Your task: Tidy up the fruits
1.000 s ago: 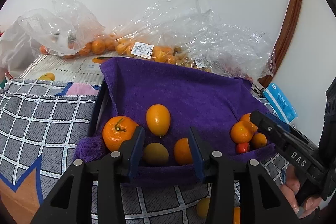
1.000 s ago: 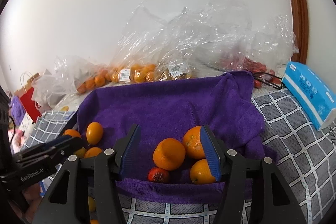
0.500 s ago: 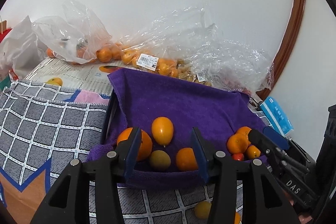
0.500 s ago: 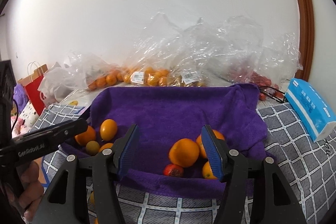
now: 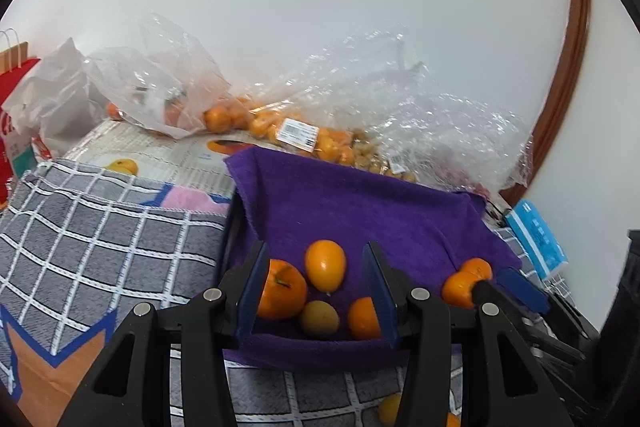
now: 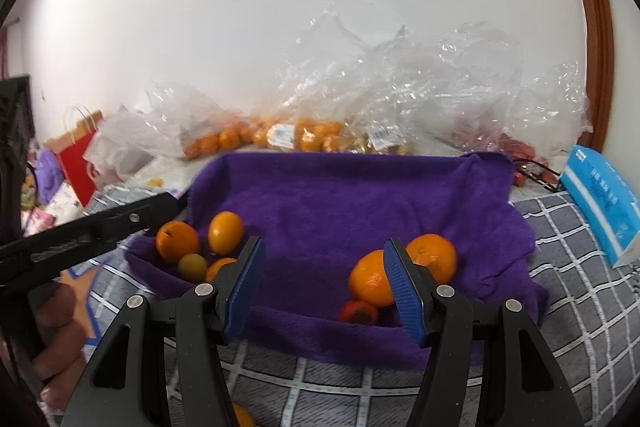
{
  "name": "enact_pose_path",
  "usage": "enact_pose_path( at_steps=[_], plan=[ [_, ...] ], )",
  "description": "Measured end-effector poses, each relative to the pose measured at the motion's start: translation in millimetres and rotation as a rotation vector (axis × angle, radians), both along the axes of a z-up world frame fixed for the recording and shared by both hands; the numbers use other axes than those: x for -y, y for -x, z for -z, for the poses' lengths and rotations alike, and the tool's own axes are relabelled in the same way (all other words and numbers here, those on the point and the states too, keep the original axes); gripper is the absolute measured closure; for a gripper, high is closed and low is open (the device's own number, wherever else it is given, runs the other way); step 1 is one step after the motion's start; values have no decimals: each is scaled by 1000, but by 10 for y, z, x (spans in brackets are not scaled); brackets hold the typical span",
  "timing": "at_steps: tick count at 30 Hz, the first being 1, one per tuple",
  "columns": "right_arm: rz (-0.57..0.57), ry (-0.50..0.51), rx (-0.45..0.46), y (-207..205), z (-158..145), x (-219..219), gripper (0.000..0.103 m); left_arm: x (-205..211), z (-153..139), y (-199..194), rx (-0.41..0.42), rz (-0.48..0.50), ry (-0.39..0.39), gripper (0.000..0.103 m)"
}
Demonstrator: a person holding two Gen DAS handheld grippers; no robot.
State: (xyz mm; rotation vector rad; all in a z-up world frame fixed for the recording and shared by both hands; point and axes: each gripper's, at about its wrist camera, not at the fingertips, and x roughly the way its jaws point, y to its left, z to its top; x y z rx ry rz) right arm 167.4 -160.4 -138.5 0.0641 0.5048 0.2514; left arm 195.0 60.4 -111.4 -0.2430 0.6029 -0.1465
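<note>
A tray lined with a purple towel holds two groups of fruit. On its left lie an orange, an oval yellow-orange fruit, a small greenish-yellow fruit and a small orange. On its right lie two oranges and a small red fruit. My left gripper is open and empty, in front of the left group. My right gripper is open and empty, in front of the right group.
Clear plastic bags of small oranges lie behind the tray along the white wall. A blue tissue pack lies at the right. A grey checked cloth covers the surface. Loose fruit lies on the cloth below the tray.
Both grippers have drawn back and up from the tray, so the fruit looks smaller and lower. Both stay open. The fruit has not moved.
</note>
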Motion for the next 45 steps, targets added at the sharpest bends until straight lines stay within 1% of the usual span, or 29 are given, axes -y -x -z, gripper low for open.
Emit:
enact_pose_path(
  at_steps=[3,7,9,11,13,17,20,23,26,28,31,35,38,39,40,42,44,45],
  plan=[
    [19,-12,-7,0,-12,25,42,-59,-29,-9,1,-31,-4,57],
    [60,-68,-35,18,-8,117,42,-157,-74,12,27,-63,7,57],
    [86,-60,-69,44,-3,136,42,-183,-90,7,26,-58,10,57],
    [103,-41,-123,74,11,134,42,-211,-93,-1,14,-39,38,57],
    [120,-35,-150,141,31,141,42,-216,-87,-14,1,-25,53,57],
    [76,-32,-216,309,111,70,42,-236,-111,-9,-2,-13,71,57],
    [47,-35,-260,425,189,-19,42,-265,-123,1,3,-21,84,56],
    [24,-38,-285,514,256,-113,43,-279,-112,-24,-16,-11,102,55],
    [13,-2,-288,597,325,-235,45,-307,-83,-45,-33,-6,132,55],
    [-1,-7,-289,625,347,-274,45,-325,-71,-54,-44,-4,146,55],
    [-24,11,-293,636,364,-348,46,-354,-66,-47,-51,7,183,55],
    [-42,61,-283,648,364,-471,50,-353,-58,-40,-52,6,184,55],
    [-57,107,-293,637,395,-564,54,-338,-33,-54,-61,5,176,55],
    [-60,122,-299,634,412,-589,57,-338,-25,-59,-65,4,173,55],
    [-65,127,-305,628,422,-602,61,-337,-13,-66,-68,3,170,55],
    [-67,127,-312,616,435,-607,64,-340,1,-73,-76,1,170,55],
    [-69,120,-320,605,448,-599,71,-350,-8,-66,-74,6,183,55],
    [-64,118,-320,592,448,-595,71,-353,-12,-57,-68,6,183,55]
  ],
)
